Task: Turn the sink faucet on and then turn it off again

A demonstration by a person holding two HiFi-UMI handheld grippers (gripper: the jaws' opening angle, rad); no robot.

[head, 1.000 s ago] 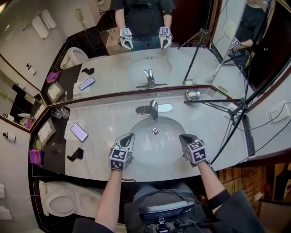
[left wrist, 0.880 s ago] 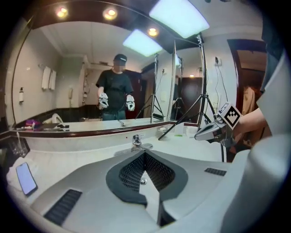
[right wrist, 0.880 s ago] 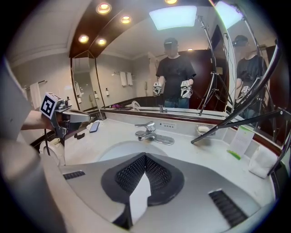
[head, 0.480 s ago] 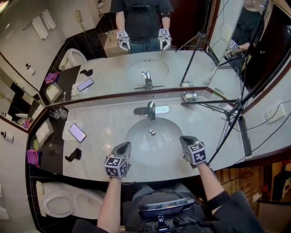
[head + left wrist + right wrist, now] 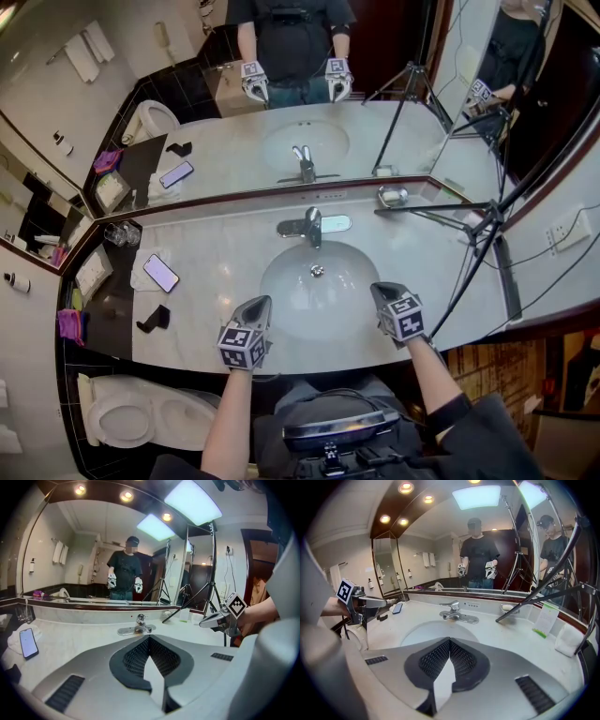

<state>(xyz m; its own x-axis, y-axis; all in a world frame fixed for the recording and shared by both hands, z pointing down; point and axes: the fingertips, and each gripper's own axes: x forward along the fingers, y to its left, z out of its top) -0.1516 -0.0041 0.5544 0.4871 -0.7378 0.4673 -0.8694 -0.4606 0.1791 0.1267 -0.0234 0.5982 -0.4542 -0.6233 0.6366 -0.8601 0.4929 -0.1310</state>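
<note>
Nearest the person, both grippers are hovering over the near edge of the countertop (image 5: 211,248), one at each side of the sink basin (image 5: 286,281). The left gripper (image 5: 260,302) is holding its jaws pressed together with nothing between them, its tip lying just beside the basin's near left rim. The right gripper (image 5: 379,289) is doing the same at the near right rim, jaws together and empty. Both are pointing toward the far wall and tilting downward.

Farther on, the faucet (image 5: 314,226) is standing at the middle of the basin's far rim, well apart from both grippers. A phone (image 5: 160,273) is lying far left on the counter. A soap dish (image 5: 392,196) is sitting far right, and beyond it the mirror (image 5: 281,84) is reflecting the person.
</note>
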